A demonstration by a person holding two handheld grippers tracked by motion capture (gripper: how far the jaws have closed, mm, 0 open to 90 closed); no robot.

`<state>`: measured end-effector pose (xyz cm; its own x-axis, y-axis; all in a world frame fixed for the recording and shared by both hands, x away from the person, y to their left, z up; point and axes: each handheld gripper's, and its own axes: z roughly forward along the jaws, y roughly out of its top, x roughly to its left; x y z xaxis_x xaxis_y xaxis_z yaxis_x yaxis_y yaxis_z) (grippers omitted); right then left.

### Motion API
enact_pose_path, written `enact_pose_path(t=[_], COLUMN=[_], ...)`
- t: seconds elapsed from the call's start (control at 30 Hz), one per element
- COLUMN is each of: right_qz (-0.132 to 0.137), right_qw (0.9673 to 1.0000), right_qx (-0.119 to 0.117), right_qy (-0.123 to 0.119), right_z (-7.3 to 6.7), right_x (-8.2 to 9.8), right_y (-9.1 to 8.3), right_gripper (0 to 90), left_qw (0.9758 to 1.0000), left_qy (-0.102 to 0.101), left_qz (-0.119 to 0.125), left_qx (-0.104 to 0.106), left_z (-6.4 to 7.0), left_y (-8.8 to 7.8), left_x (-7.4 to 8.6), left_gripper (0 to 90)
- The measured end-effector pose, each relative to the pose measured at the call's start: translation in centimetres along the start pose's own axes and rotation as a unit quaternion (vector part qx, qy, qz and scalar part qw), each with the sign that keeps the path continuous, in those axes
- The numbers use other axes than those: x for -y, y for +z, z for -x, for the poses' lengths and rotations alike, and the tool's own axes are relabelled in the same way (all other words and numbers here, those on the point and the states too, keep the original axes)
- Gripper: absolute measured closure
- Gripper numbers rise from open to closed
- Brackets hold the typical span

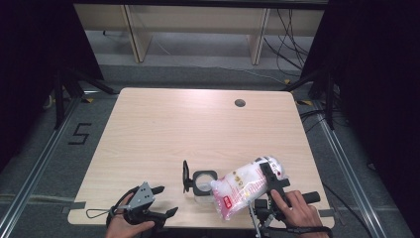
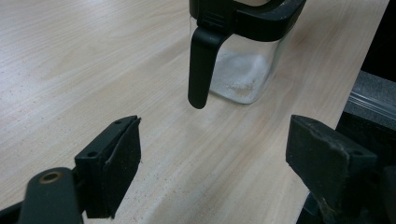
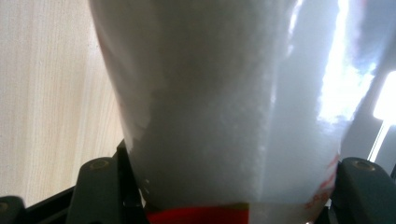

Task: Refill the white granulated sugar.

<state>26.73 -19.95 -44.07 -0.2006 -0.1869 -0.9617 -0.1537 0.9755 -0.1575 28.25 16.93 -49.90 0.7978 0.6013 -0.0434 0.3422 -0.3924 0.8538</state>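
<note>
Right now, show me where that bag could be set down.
Free: the whole far half of the table, up to the round hole, and the left side beyond the jar. Crowded: the near edge, with jar, bag and both tongs.

"5" on the floor (image 1: 80,134)
</note>
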Motion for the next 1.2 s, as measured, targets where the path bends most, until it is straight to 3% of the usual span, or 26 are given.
enact_pose_path(t=[0.17, 0.2, 0.23, 0.4, 0.53, 0.57, 0.63, 0.67, 0.7, 0.73, 1.2], right_qz=[0.006, 0.008, 0.008, -0.009, 0.001, 0.004, 0.003, 0.003, 0.005, 0.000, 0.006], right_qw=[1.0000, 0.9998, 0.9998, 0.9998, 0.9999, 1.0000, 1.0000, 1.0000, 1.0000, 0.9999, 1.0000], right_qx=[0.002, -0.006, -0.006, -0.016, -0.002, -0.002, -0.001, -0.002, -0.002, -0.005, -0.005], right_qy=[-0.005, 0.015, 0.015, 0.007, 0.015, -0.004, -0.003, 0.000, -0.001, 0.016, 0.007], right_z=[0.10, -0.08, -0.08, 0.14, 0.04, 0.33, 0.32, 0.28, 0.30, 0.06, 0.16], right_x=[0.04, 0.19, 0.19, 0.23, 0.36, 0.30, 0.28, 0.28, 0.27, 0.28, 0.30], right_y=[0.08, 0.06, 0.06, -0.09, -0.04, -0.03, -0.06, -0.07, -0.06, -0.11, -0.10], right_gripper=[36.9, 36.9, 36.9, 36.9, 36.9, 36.9, 36.9, 36.9, 36.9, 36.9, 36.9], left_qw=[1.0000, 1.0000, 1.0000, 1.0000, 1.0000, 1.0000, 1.0000, 0.9998, 0.9998, 0.9998, 0.9998], left_qy=[0.000, -0.001, -0.001, -0.001, -0.002, -0.001, -0.001, -0.018, -0.017, -0.018, -0.018], left_qz=[0.001, 0.001, 0.001, 0.001, 0.001, 0.001, 0.001, 0.001, 0.001, 0.001, 0.001], left_qx=[-0.001, 0.000, 0.000, 0.000, 0.000, -0.001, -0.002, -0.004, -0.004, -0.004, -0.004], left_z=[-0.01, 0.00, 0.00, -0.01, 0.00, -0.01, -0.01, 0.20, 0.19, 0.19, 0.19], left_y=[-0.01, -0.01, -0.01, -0.02, 0.00, -0.01, -0.03, -0.01, -0.02, -0.01, -0.01], left_x=[0.00, 0.00, 0.00, -0.01, 0.00, -0.01, -0.01, 0.05, 0.05, 0.06, 0.05], left_gripper=[17.6, 17.5, 17.6, 17.5, 17.6, 17.6, 17.6, 17.6, 17.6, 17.6, 17.6])
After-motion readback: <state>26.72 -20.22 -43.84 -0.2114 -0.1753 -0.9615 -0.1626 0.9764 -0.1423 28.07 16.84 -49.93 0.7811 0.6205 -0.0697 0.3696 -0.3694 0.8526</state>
